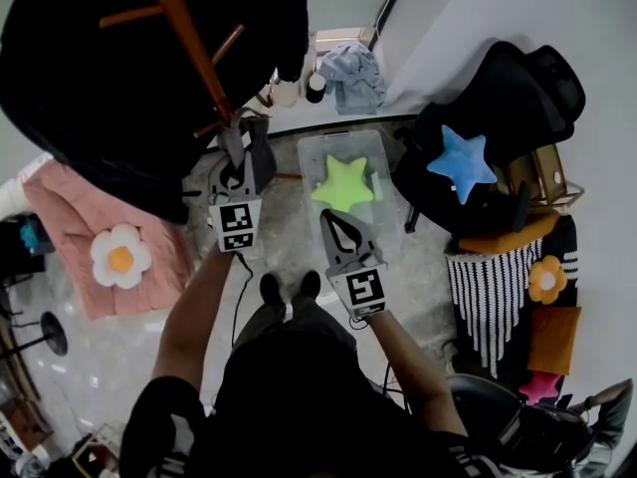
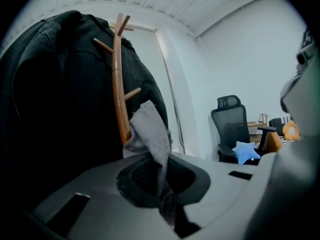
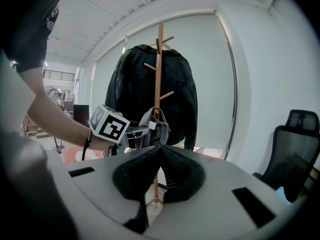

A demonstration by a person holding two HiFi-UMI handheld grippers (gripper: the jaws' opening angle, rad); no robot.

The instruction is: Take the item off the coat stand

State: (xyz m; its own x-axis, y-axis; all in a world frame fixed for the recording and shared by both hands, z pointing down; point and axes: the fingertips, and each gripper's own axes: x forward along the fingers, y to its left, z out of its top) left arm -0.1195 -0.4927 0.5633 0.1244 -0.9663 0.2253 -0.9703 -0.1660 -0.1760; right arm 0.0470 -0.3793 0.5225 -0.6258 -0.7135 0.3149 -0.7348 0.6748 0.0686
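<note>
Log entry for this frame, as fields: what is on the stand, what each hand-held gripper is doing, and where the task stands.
stand: wooden coat stand, upright, with a black jacket hanging on it
item: grey cloth, close beside the stand's pole
left hand-held gripper: shut on the grey cloth
right hand-held gripper: shut, empty, apart from the stand
status: item gripped; cannot tell whether it is clear of its peg
</note>
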